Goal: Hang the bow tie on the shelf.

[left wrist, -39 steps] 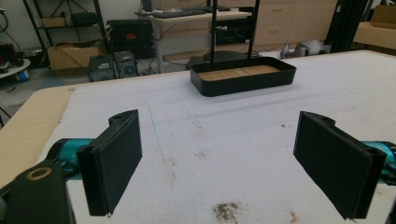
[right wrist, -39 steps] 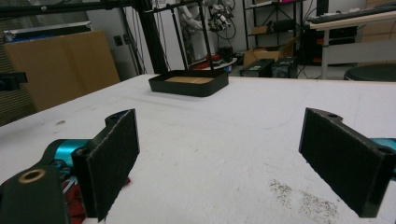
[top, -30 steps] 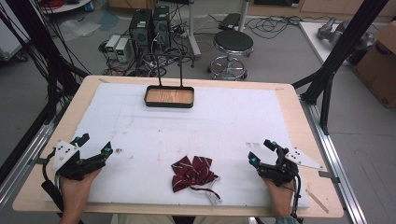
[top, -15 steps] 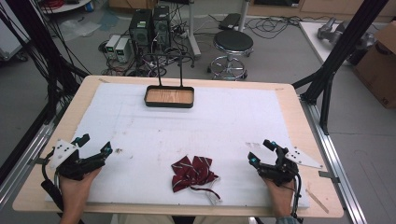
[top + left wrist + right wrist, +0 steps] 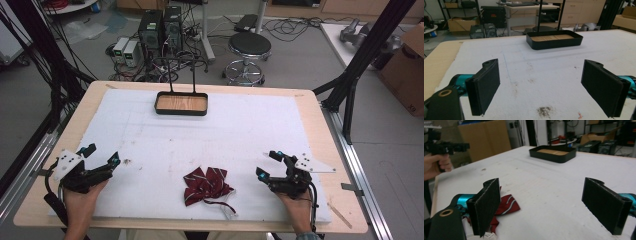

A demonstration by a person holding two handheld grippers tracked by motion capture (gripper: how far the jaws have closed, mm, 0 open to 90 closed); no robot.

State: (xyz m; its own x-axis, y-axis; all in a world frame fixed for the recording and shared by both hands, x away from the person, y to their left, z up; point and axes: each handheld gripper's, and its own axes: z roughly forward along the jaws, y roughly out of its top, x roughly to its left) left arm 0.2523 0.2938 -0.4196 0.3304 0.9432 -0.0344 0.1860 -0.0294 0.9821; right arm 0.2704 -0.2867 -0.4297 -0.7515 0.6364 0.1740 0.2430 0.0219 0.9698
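Seen from above, a wooden tabletop (image 5: 60,150) is covered by a white foam mat (image 5: 240,140). Going from left to right: near the mat's front left corner, a person's left hand (image 5: 79,202) grips the left hand-held gripper (image 5: 101,157), which lies low over the mat and points towards the right. Its jaws stand wide apart with nothing between them. In the left gripper view the two black jaws frame bare, lightly stained mat, and a small dark smudge (image 5: 545,111) sits on the mat between them.

At the middle of the front edge lies a dark red bow tie (image 5: 206,184) with thin pale stripes, crumpled on the mat. A thin dark strap (image 5: 225,205) with a small white clasp trails from it towards the front edge. The bow tie lies between the two grippers, closer to the right one, and touches neither.

Straight back from the bow tie, at the far edge of the mat, stands a shallow black tray (image 5: 181,103) with a wooden floor and a thin black wire frame rising from it.

Near the front right, the person's right hand (image 5: 294,205) holds the right hand-held gripper (image 5: 268,163), pointing left and slightly away. Its jaws are also spread wide and hold nothing. In the right gripper view the bow tie shows just behind the left-hand jaw, partly hidden by it.
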